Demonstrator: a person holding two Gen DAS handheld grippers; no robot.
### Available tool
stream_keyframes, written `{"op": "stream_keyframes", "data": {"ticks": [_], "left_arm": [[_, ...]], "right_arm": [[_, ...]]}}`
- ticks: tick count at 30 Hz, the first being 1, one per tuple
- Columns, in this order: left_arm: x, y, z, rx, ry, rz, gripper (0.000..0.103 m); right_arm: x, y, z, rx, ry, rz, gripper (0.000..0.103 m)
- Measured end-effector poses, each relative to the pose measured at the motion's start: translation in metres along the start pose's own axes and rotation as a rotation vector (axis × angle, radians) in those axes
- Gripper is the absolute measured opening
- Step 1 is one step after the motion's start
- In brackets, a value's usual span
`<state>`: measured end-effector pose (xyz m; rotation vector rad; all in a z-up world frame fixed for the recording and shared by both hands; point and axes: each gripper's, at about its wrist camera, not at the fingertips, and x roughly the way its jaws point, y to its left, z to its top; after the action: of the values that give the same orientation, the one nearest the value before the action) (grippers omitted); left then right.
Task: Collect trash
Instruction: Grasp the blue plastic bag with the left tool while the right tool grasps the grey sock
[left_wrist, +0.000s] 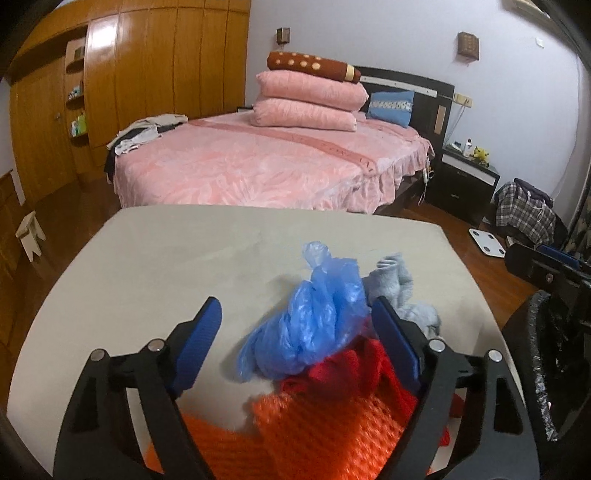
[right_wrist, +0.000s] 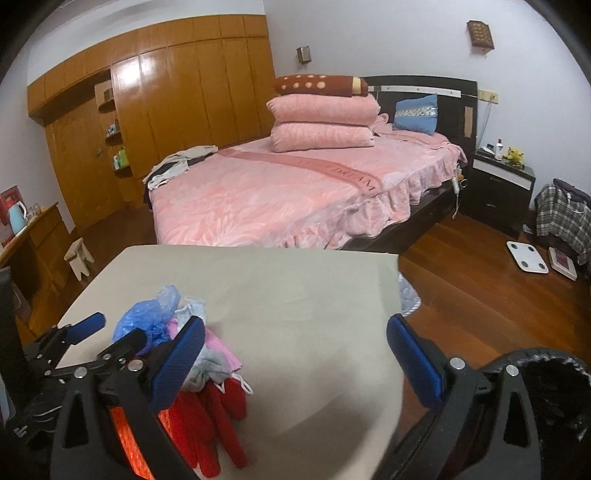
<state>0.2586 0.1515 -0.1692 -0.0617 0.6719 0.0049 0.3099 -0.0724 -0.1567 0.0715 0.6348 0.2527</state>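
Bedroom surroundings frame a beige worktop (left_wrist: 155, 258) that carries a small heap of trash toward its near edge. On top sits a crumpled blue plastic bag (left_wrist: 310, 317), with a grey rag (left_wrist: 402, 291) just behind it, a red cloth (left_wrist: 354, 369) beneath it and orange netting (left_wrist: 314, 428) nearest the near edge. From the right wrist view, red glove fingers (right_wrist: 225, 417) spread out of the same heap, with a pink piece (right_wrist: 221, 350) above them.

One left hand-held gripper (left_wrist: 295, 339) stands open with the blue bag and red cloth between its blue pads; its right pad is against the pile, the left pad apart from it. One right hand-held gripper (right_wrist: 295, 347) is wide open over bare worktop beside the heap, holding nothing. Black bin-bag rim (right_wrist: 546, 365) shows at the worktop's right edge. Behind lie a pink bed (left_wrist: 258, 162) and wooden wardrobe (left_wrist: 147, 74).
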Motion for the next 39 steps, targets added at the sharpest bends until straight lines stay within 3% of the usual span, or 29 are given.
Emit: {"op": "stream_keyframes", "data": {"ticks": [4,12,15,23,29,39], "left_arm": [[0.015,0.002,0.000,0.006,0.040,-0.004,0.073],[0.028,0.006,-0.007,0.005,0.093,-0.060,0.043],[0.028,0.005,-0.008,0.007,0.091,-0.074,0.038],[0.008,0.013,0.002,-0.032,0.038,-0.065,0.035],[-0.011,0.026,0.007,-0.041,-0.002,-0.018,0.035],[-0.019,0.045,-0.003,-0.045,-0.001,0.028,0.035]], "right_arm": [[0.008,0.004,-0.001,-0.009,0.006,0.008,0.097],[0.015,0.010,-0.003,-0.018,0.016,0.023,0.097],[0.016,0.012,-0.003,-0.019,0.018,0.027,0.097],[0.019,0.022,-0.009,-0.027,0.025,0.055,0.097],[0.028,0.038,-0.017,-0.050,0.044,0.087,0.094],[0.055,0.067,-0.037,-0.100,0.128,0.124,0.068]]}}
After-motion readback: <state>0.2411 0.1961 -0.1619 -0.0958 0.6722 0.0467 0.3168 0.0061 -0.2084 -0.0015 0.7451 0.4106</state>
